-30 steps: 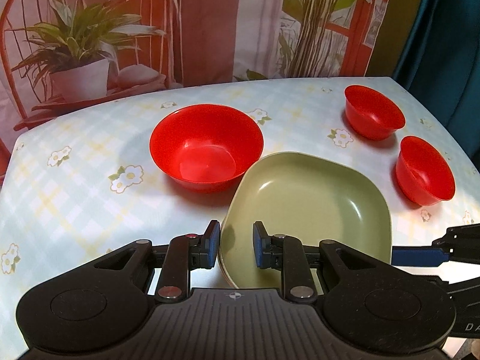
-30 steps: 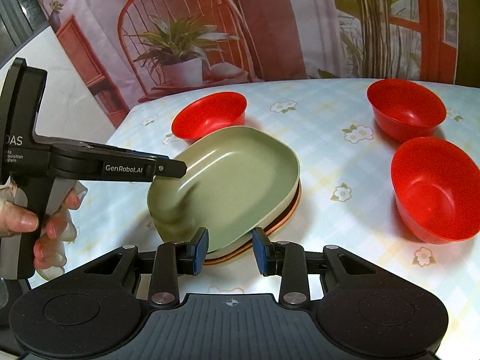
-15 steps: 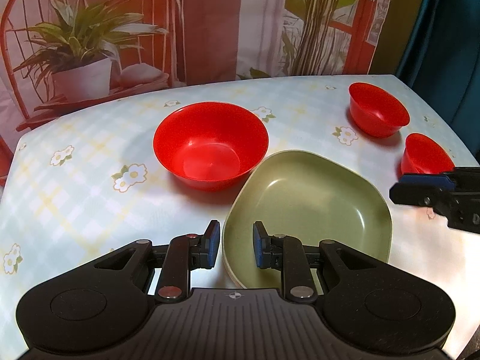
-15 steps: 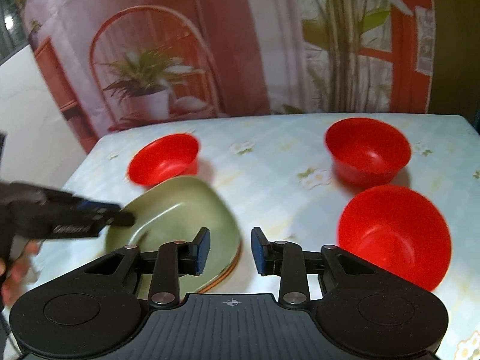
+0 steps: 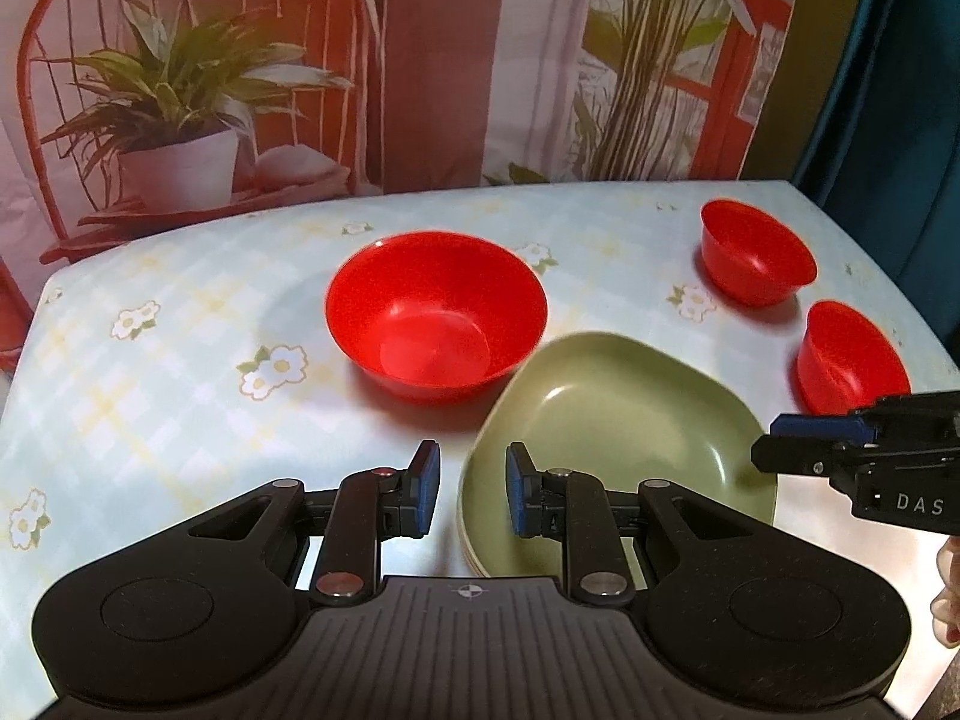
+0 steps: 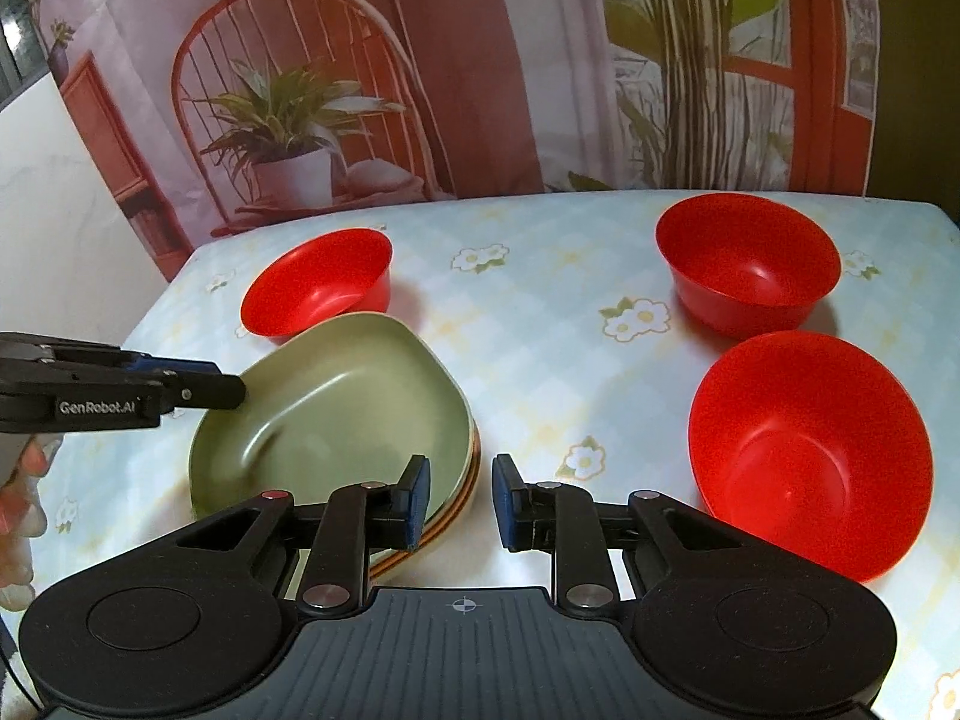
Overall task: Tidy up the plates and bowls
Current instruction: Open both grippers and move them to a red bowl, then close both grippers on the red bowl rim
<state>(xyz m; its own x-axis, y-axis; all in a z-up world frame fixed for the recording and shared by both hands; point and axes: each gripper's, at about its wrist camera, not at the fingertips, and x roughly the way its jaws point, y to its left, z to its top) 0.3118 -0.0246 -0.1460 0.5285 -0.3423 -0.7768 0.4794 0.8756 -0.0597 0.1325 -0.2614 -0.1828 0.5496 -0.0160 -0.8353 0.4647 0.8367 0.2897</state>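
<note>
The olive-green rounded-square plate (image 6: 336,414) tops a small stack on the flowered tablecloth (image 6: 540,312), near the table's front edge, no longer tilted as a second ago. One large red plastic bowl (image 5: 437,312) sits just behind it; two smaller red bowls (image 5: 757,259) stand to the right. The left gripper (image 5: 468,489) straddles the plate's near rim, jaws narrow, not pressing. The right gripper (image 6: 457,498) has withdrawn rightward; its empty jaws are closing.

Floral tablecloth (image 5: 180,372), printed plant backdrop (image 5: 420,60)
</note>
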